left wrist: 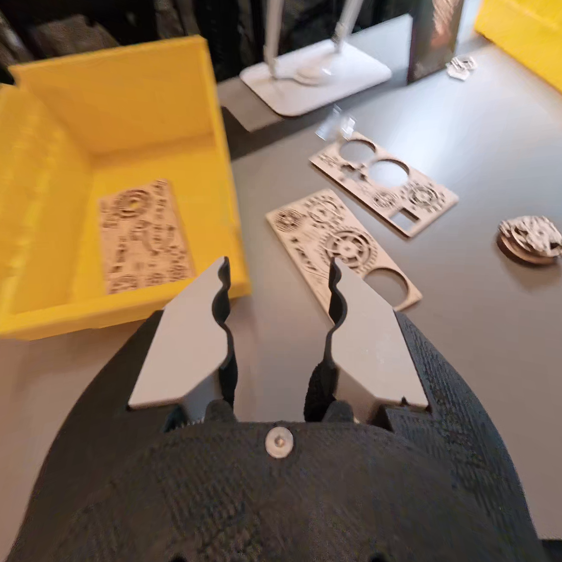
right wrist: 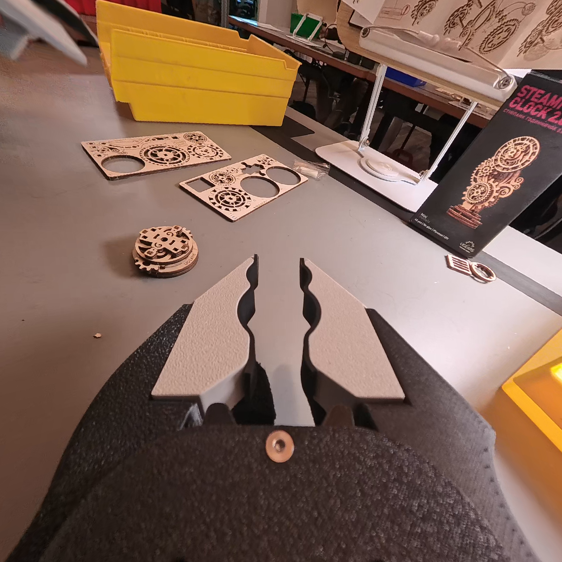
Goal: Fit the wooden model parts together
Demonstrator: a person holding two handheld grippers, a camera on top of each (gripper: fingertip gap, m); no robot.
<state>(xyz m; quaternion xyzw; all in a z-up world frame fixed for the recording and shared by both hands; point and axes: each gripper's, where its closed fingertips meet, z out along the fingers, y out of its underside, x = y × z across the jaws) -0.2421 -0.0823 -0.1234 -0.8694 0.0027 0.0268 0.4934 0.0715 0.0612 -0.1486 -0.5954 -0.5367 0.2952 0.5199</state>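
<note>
Two laser-cut wooden sheets lie flat on the grey table: a near sheet [left wrist: 340, 252] [right wrist: 155, 153] and a far sheet [left wrist: 386, 182] [right wrist: 243, 188], both with round holes where parts were taken out. A third sheet [left wrist: 143, 237] lies inside the yellow bin [left wrist: 121, 100]. A small round stack of assembled wooden gears [left wrist: 529, 240] [right wrist: 165, 252] sits on the table. Two small loose wooden pieces [right wrist: 470, 267] lie by the box. My left gripper [left wrist: 279, 264] is open and empty, above the table between the bin and the near sheet. My right gripper [right wrist: 278, 258] is open and empty, right of the gear stack.
A white stand with a flat base [left wrist: 316, 82] [right wrist: 374, 173] holds a printed instruction page at the back. A dark product box [right wrist: 492, 170] stands at the right. Another yellow bin [right wrist: 535, 395] is at the near right. A small clear plastic bag [right wrist: 310, 167] lies by the far sheet. Spacing between my two grippers at the tips: around 35 cm.
</note>
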